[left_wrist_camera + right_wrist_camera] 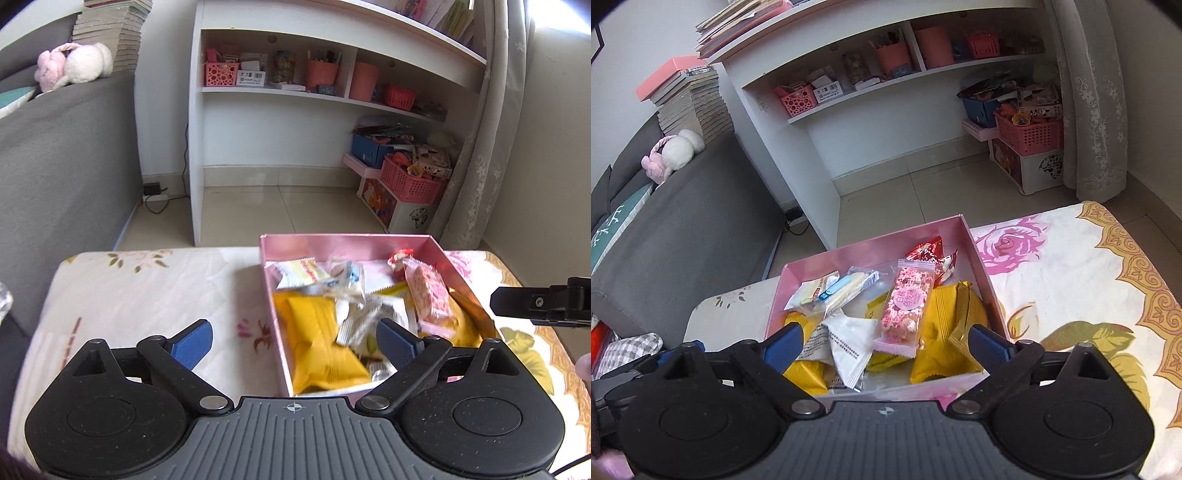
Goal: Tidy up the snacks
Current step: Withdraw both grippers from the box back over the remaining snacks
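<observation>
A pink box stands on a floral cloth and holds several wrapped snacks. In it lie a yellow packet, white wrappers, a pink speckled bar and a red packet. My left gripper is open and empty, straddling the box's near left wall. The right gripper shows at the right edge of the left wrist view. In the right wrist view my right gripper is open and empty just above the box, over the pink bar, yellow packets and a white wrapper.
The floral cloth covers a low table and also shows in the right wrist view. A grey sofa stands at the left. Behind are a white shelf unit, pink baskets and a curtain.
</observation>
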Demonstrator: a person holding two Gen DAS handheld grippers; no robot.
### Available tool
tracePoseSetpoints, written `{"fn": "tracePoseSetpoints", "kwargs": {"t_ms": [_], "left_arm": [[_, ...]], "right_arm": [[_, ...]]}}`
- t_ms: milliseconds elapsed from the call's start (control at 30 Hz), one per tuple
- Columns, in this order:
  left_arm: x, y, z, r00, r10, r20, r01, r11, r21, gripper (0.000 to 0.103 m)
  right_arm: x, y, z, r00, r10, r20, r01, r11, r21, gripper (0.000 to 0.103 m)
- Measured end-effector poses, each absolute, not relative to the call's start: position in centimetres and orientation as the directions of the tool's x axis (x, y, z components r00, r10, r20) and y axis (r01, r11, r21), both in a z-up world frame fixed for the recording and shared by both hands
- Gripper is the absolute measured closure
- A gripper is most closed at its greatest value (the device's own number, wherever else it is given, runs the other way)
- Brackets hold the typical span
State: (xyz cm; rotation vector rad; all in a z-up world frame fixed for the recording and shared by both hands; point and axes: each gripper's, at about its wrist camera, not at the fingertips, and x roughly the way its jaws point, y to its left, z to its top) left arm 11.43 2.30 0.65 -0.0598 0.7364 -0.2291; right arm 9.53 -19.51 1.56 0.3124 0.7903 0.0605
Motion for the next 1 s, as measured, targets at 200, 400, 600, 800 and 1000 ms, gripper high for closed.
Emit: {"fn": "tracePoseSetpoints", "kwargs": {"t_ms": [200, 400, 600, 800, 1000], "left_arm": [[8.1, 4.9, 1.1, 0.687, -0.214, -0.694, 0.141, 0.977, -0.161, 0.004], [5.8, 6.5, 0.4, 0.669, -0.181, -0.721, 0.089, 0.982, -0.164, 0.004], [4.2, 7.3, -1.5, 0.693, -0.092, -0.715, 0.065, 0.996, -0.064, 0.004], [4.9, 8.2, -3.8, 0.686, -0.062, -0.725, 0.127, 0.991, 0.035, 0.004], [6.8, 8.4, -5.9, 0.661, -0.124, -0.74, 0.192, 0.981, 0.007, 0.004]], "right_arm": [[6.6, -18.2, 2.5, 0.705, 0.16, -0.691, 0.032, 0.966, 0.256, 0.008], [4.3, -17.0, 2.5, 0.709, 0.184, -0.681, -0.024, 0.971, 0.238, 0.007], [2.6, -16.6, 0.2, 0.707, 0.207, -0.676, -0.052, 0.969, 0.242, 0.007], [2.4, -16.1, -1.8, 0.664, 0.14, -0.734, -0.032, 0.987, 0.159, 0.007], [2.6, -16.3, -3.1, 0.625, 0.097, -0.775, -0.013, 0.993, 0.114, 0.007]]}}
